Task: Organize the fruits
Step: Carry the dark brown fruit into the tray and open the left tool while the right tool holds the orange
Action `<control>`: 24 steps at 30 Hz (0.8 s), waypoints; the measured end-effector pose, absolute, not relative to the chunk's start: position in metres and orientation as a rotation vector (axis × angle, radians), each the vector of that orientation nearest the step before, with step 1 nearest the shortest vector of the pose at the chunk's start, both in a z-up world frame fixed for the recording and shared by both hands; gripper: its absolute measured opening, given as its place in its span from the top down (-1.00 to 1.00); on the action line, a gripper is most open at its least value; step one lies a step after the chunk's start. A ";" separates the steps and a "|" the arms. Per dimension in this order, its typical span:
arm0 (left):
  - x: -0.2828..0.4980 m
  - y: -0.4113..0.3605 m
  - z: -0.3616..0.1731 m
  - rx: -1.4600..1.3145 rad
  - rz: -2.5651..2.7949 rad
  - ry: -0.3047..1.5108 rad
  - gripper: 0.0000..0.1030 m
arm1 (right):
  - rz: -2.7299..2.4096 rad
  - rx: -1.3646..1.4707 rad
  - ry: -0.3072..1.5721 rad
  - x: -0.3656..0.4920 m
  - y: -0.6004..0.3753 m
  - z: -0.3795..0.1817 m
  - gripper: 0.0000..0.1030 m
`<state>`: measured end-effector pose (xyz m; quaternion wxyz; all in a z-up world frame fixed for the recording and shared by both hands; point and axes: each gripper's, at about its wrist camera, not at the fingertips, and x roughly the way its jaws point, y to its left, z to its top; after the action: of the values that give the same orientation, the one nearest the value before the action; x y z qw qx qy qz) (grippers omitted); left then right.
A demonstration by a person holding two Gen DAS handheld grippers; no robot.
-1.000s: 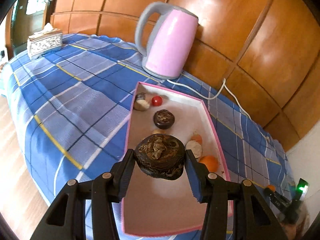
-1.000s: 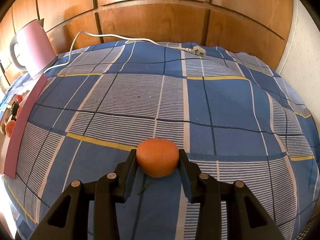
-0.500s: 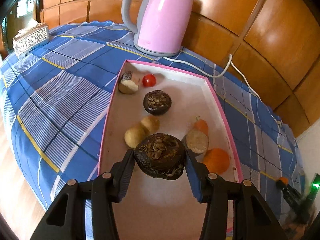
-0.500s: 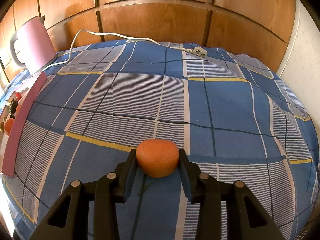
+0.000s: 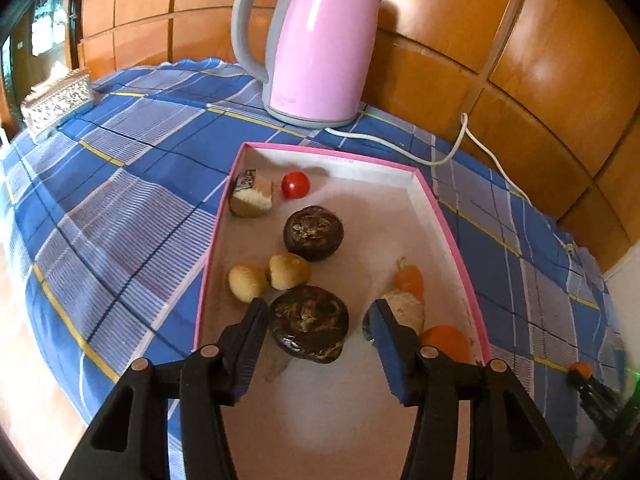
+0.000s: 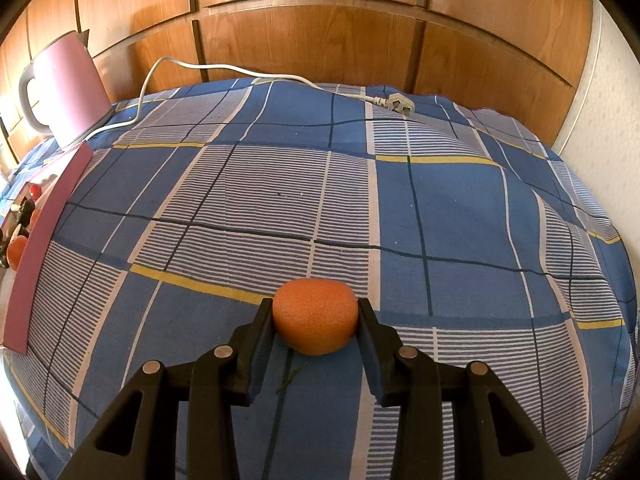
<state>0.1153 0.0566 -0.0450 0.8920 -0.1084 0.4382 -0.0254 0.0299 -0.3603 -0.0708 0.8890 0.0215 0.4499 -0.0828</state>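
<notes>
Setting: wood-panelled wall behind a table under one blue checked cloth [image 6: 460, 216] with white and yellow stripes.

One pink-rimmed tray [image 5: 452, 236], white inside, holding:
- two dark brown wrinkled fruits, the far one [image 5: 314, 233] mid-tray, the near one [image 5: 308, 323] between the jaws of the left gripper [image 5: 316, 316];
- two pale tan round fruits [image 5: 269, 277], side by side, touching;
- one small red fruit [image 5: 295, 185] near the far wall;
- one cut pale piece with a dark rind [image 5: 250, 195] at the far left corner;
- one small orange fruit with a stem [image 5: 409, 278];
- one pale round fruit [image 5: 406, 309] partly behind the right finger;
- one mandarin [image 5: 446, 342] at the right wall.

Left gripper: jaws opening; a gap shows on the fruit's right side, and the fruit sits low in the tray.

Right gripper [image 6: 316, 322]: clamped on one orange mandarin [image 6: 315, 320], over the cloth, well apart from the tray.

One pink kettle [image 5: 320, 44], grey handle; its small label and the tray wall's print are unreadable. One white cord with plug [image 6: 398, 105]. One patterned tissue box [image 5: 56, 101].
</notes>
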 end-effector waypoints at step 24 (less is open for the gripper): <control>0.060 0.039 -0.007 -0.149 -0.024 0.787 -0.26 | -0.166 0.052 0.936 0.028 -0.360 -0.070 0.22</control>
<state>0.0597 0.0388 -0.0067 0.9207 -0.0725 0.3833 -0.0116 0.0282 -0.3600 -0.0696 0.8889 0.0252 0.4504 -0.0801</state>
